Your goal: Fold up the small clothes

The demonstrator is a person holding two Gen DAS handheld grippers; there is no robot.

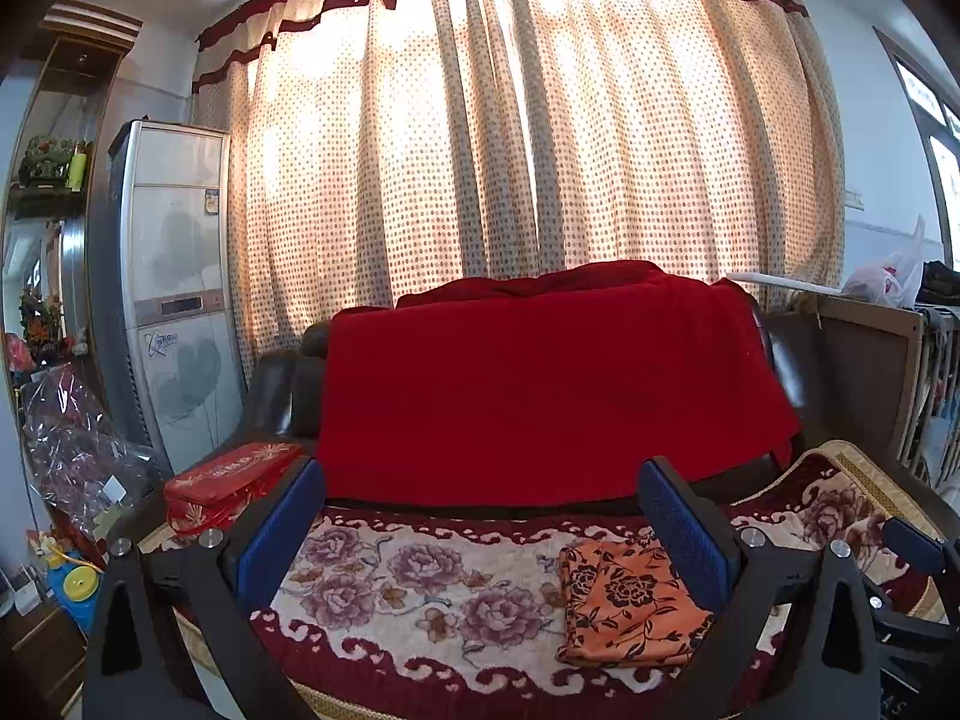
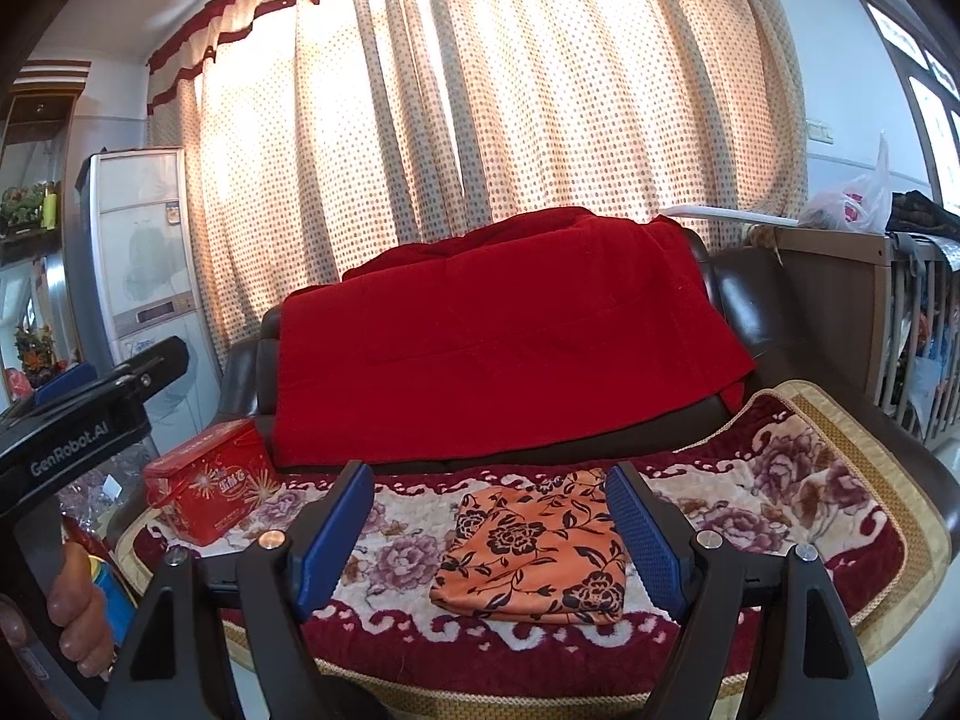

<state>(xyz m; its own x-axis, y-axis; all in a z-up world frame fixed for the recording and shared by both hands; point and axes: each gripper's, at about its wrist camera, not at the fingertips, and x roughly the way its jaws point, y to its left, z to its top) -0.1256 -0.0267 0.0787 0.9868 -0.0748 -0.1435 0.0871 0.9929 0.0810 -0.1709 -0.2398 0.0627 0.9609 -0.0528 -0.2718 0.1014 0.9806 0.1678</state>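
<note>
A dark leather sofa (image 1: 282, 396) is filling the middle of the room, a red blanket (image 1: 540, 384) draping over its backrest. A floral seat cover (image 2: 780, 498), plum roses on cream with a maroon border, is lying across the seat.

The folded orange floral cloth (image 2: 534, 552) is resting flat on that cover, right of centre, edges squared.

A red gift box (image 2: 210, 486) is sitting at the seat's left end, well apart from the cloth.

Behind, a dotted cream curtain (image 1: 510, 138) with maroon trim is glowing with daylight. A standing air conditioner (image 1: 171, 282) is occupying the left corner beside a wooden display shelf (image 1: 54, 180). A wooden crib (image 2: 870, 324) is standing at right, a plastic bag (image 2: 858, 198) on top.

Left gripper (image 1: 480, 522) is hovering with jaws wide, nothing between them. Right gripper (image 2: 489, 531) is likewise spread wide, framing the cloth, not touching it.
</note>
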